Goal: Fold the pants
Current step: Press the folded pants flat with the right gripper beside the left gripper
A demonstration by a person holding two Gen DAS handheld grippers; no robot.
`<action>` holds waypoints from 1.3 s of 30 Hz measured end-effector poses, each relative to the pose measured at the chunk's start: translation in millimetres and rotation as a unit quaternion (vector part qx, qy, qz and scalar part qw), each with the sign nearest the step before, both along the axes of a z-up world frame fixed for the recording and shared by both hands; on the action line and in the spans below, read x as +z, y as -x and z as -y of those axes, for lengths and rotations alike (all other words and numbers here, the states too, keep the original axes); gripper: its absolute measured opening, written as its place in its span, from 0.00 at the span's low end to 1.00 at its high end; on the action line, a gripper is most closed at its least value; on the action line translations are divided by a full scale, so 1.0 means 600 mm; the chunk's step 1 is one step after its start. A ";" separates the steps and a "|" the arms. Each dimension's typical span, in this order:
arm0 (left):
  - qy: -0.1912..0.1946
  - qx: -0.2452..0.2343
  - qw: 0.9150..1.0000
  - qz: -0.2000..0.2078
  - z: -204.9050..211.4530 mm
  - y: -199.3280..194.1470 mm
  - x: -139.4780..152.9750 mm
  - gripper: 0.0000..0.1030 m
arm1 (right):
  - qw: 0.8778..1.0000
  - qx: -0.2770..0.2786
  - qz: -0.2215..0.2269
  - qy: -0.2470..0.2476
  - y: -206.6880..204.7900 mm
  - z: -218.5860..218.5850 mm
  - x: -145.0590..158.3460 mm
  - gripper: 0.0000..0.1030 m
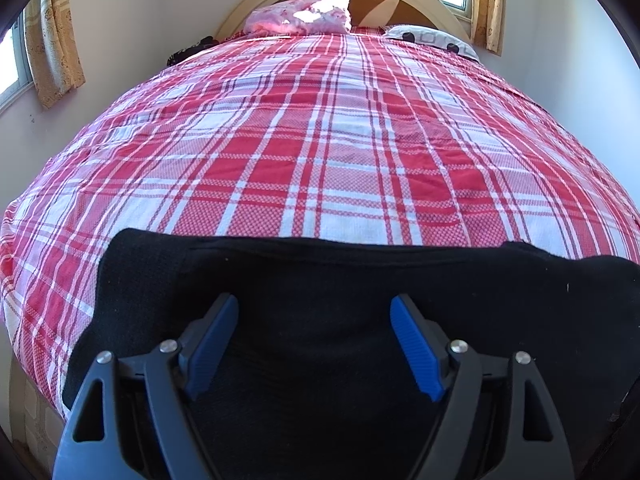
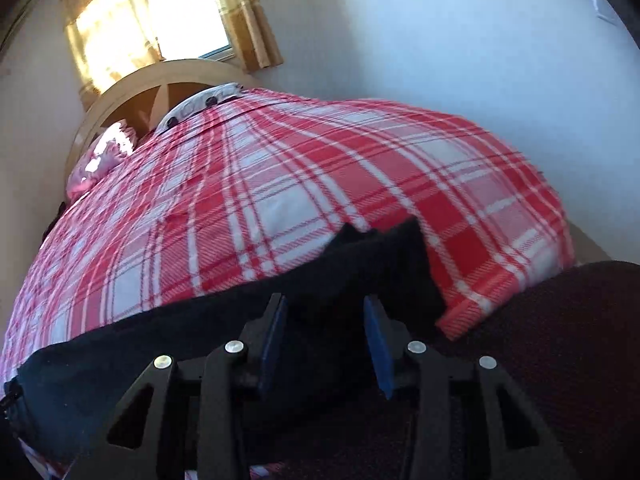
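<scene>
I have the pants [image 1: 320,280] lying flat across the foot of the bed [image 1: 320,140], a black band with its long axis running from 9 o'clock to 3 o'clock in the left wrist view. That axis is what my coming move turns on, I judge: any fold has to carry one end along this line toward the other, or lift the near edge toward 12.

My left hand-held gripper [image 1: 314,308] hangs over the cloth with its blue fingers [image 1: 212,344] spread wide and nothing between them. The fabric's far edge lies just beyond the tips at 12 o'clock, and its left end rounds off at about 9. This one sits squarely over the middle of the band.

My right hand-held gripper [image 2: 325,308] is also apart at the jaws, holding nothing, though less widely spread. In its view the pants [image 2: 200,340] stretch away toward 8 o'clock, and a raised, rumpled corner stands just past the tips at about 1. I judge the right is nearer that end. A dark reddish fabric [image 2: 560,340] fills 3 to 5 o'clock; I cannot tell what it is.
</scene>
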State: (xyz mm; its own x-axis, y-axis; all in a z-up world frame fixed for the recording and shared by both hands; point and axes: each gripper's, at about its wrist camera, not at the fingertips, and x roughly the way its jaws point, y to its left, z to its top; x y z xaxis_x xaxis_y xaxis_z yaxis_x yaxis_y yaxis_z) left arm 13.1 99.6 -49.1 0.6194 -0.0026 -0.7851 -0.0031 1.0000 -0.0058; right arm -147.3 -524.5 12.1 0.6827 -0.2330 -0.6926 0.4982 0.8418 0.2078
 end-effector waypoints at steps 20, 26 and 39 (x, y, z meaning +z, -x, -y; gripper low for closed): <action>-0.002 -0.004 1.000 -0.003 0.002 -0.001 0.000 0.81 | 0.989 -0.057 0.094 -0.094 0.052 0.114 0.001 0.44; -0.002 -0.005 1.000 -0.003 0.003 -0.001 0.001 0.81 | 0.998 -0.026 0.055 0.005 0.025 0.062 0.019 0.07; 0.007 -0.015 1.000 0.003 -0.002 -0.005 -0.001 0.84 | 0.979 -0.082 0.080 0.169 0.154 -0.090 0.210 0.07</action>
